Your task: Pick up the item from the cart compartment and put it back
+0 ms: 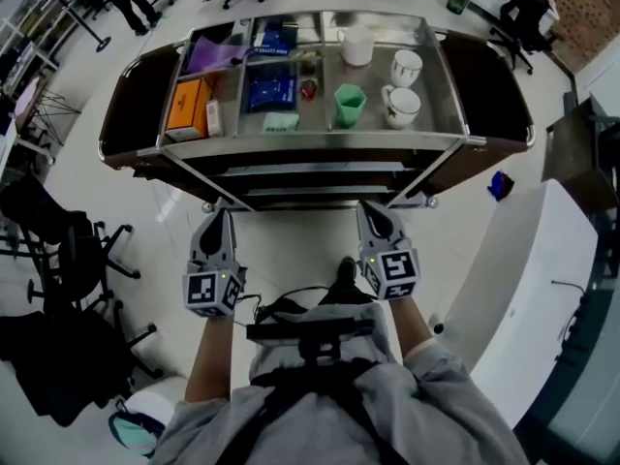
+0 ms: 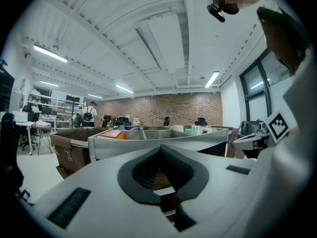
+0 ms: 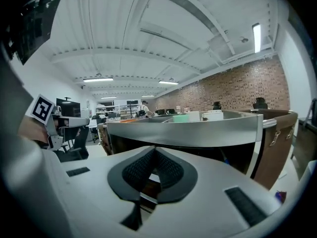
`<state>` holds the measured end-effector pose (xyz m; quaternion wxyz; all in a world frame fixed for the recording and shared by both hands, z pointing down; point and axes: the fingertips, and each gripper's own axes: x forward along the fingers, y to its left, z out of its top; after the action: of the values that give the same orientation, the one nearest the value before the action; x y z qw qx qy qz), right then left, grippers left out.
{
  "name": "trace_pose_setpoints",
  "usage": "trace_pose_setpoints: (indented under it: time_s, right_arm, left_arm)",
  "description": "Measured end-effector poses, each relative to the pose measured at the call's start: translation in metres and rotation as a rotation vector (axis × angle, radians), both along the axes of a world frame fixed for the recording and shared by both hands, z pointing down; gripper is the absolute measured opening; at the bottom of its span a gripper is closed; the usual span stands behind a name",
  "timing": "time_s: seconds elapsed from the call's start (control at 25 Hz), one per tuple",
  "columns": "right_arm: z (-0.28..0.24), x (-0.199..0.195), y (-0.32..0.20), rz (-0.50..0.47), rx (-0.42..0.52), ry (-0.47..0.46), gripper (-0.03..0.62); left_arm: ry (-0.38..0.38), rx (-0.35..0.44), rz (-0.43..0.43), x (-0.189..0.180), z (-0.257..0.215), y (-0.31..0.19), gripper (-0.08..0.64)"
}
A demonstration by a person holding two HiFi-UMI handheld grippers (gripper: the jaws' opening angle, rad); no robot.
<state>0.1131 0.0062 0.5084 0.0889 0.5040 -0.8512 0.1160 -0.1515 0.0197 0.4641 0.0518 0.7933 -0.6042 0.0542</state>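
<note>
Left gripper: jaws together, nothing between them, held just short of the cart's near edge.
Right gripper: jaws also pressed together and empty, level with the left one.
Cart: steel top tray split into compartments, just beyond both grippers.
Left compartment: orange box.
Middle: blue pack, with a green cup to its right.
Right: front mug, rear mug, white jug farthest.
Task's item: untouched in the tray — which one, I cannot tell.
</note>
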Motion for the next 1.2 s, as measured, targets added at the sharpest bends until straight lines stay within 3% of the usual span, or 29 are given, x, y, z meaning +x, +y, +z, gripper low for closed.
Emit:
trace_pose_setpoints:
  time_s: [0.28,0.64,0.92,1.2]
  right_arm:
    - [0.009,0.003,-0.052,-0.029,-0.011,-0.017,0.009]
    - [0.010,-0.014,-0.077,0.054,-0.048,-0.008,0.009]
    - [-0.039,-0.020,-0.092,0.079,-0.075,0.010,0.009]
    - [-0.105,-0.021,-0.129,0.050,-0.034,0.067,0.009]
  left_arm:
    - [-0.026,-0.018,-0.049,0.003,0.000,-0.037,0.005]
    - [0.029,-0.052,0.014,-0.011,0.005,-0.082,0.005]
    - [0.078,-0.057,0.070,-0.013,-0.039,-0.110,0.005]
    - [0.044,-0.028,0.157,-0.003,-0.093,-0.134,0.005]
